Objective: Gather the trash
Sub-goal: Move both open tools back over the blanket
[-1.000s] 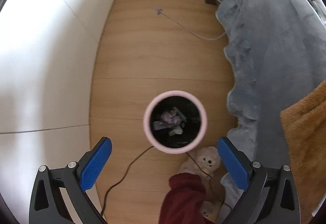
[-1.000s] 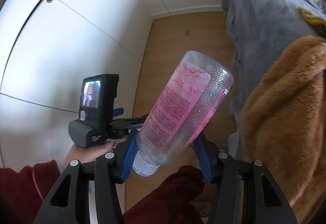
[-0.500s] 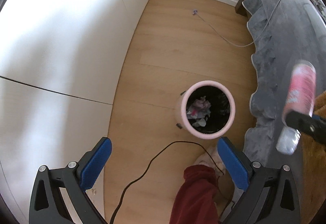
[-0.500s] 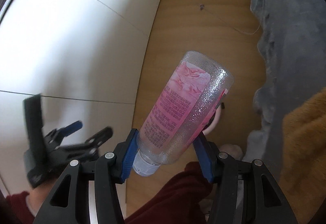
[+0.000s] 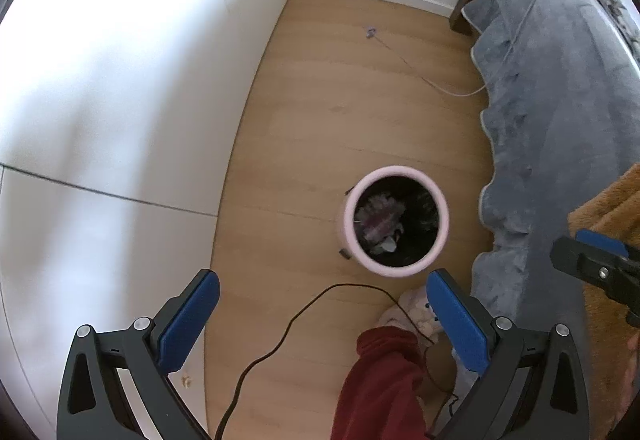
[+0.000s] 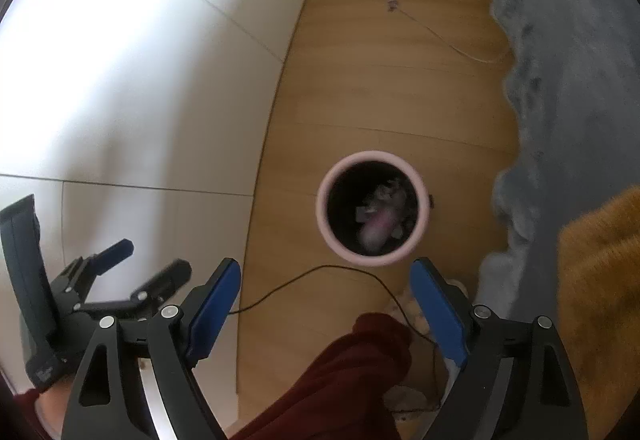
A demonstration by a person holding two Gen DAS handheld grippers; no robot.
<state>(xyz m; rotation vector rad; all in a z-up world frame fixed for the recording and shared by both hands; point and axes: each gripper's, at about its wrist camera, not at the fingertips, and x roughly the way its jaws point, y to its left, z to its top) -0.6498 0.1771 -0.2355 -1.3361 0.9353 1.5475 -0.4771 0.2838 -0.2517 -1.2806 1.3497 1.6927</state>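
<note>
Pink bottle inside pink-rimmed bin

A pale wooden floor ran between glossy white cabinet panels, brightly lit, and a bed draped in a grey blanket. A thin white cable trailed across the boards toward the bed.
</note>
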